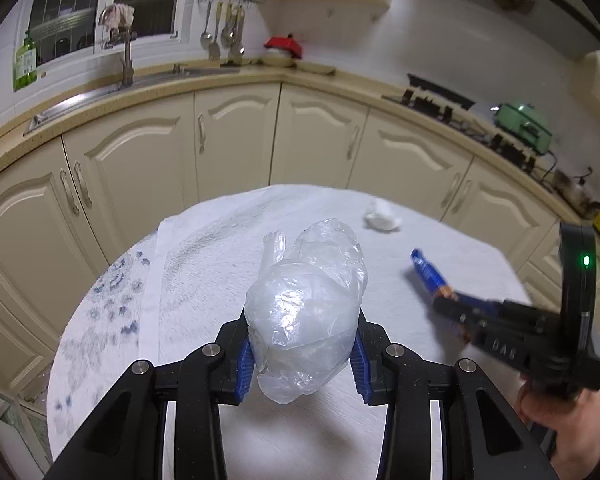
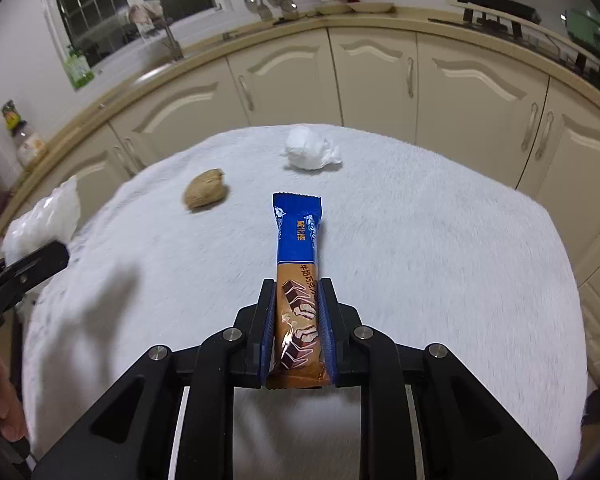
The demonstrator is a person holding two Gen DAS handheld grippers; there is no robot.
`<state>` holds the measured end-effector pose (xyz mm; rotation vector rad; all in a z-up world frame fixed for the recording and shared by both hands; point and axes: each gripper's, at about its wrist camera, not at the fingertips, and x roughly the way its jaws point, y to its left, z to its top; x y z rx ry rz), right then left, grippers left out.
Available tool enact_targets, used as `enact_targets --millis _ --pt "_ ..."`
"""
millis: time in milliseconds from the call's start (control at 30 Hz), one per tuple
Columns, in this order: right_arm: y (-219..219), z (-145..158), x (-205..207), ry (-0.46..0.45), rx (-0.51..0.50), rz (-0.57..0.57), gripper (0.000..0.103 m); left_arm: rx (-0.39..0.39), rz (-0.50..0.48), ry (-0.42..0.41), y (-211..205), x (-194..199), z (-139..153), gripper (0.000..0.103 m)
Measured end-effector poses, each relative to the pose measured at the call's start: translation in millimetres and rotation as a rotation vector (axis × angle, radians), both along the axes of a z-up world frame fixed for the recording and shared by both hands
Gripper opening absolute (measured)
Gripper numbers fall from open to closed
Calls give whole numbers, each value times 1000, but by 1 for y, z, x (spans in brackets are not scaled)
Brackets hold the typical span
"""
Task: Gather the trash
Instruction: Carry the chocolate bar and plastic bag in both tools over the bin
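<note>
So my left jaws (image 1: 302, 354) are clamped on a crumpled clear plastic bag (image 1: 306, 312), blue pads squeezing it from both sides, and it looks to be off the table rather than resting on it. My right jaws (image 2: 298, 332) are shut tight on a snack bar wrapper (image 2: 298, 276), brown end pinched between the pads and the blue end poking straight out ahead over the cloth. No bin or trash bag to drop stuff into shows up in either view, so where these two are headed I can't say.

Progress-wise I'd call it roughly halfway: two pieces in hand, none visibly binned. Left on the white fluffy table (image 2: 440, 240) are a balled-up white tissue (image 2: 310, 154) near the far edge, well ahead of the wrapper's tip, and a brown lumpy thing (image 2: 205, 195) off to the left of the wrapper, nearer than the tissue. Could be a nut shell or a scrunched bit of paper; it's too blurry to tell.

Both sets of jaws are full, so nothing else gets picked up until these get dumped. Beyond the table it's just cream kitchen cabinets (image 1: 236, 136) and the sink.
</note>
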<state>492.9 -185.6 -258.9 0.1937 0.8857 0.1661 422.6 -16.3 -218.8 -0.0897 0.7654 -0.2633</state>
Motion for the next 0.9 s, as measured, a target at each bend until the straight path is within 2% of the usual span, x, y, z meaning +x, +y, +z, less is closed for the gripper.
enact_targets --millis 167,267,533,733,900 --pt "-6 26 -48 -66 48 11 20 -28 -26 -58 -12 -52 20 36" --pt "-11 48 -79 -121 59 17 20 -42 -37 -90 -13 -103 24 36" --pt "-30 96 -147 -247 54 14 20 -64 -48 -168 -36 -193 49 36" --pt "-60 123 -195 -319 39 -41 20 -63 -91 -245 -70 -241 67 36" --pt "-96 137 -235 -362 38 -112 20 -88 -145 -291 -108 -266 74 36"
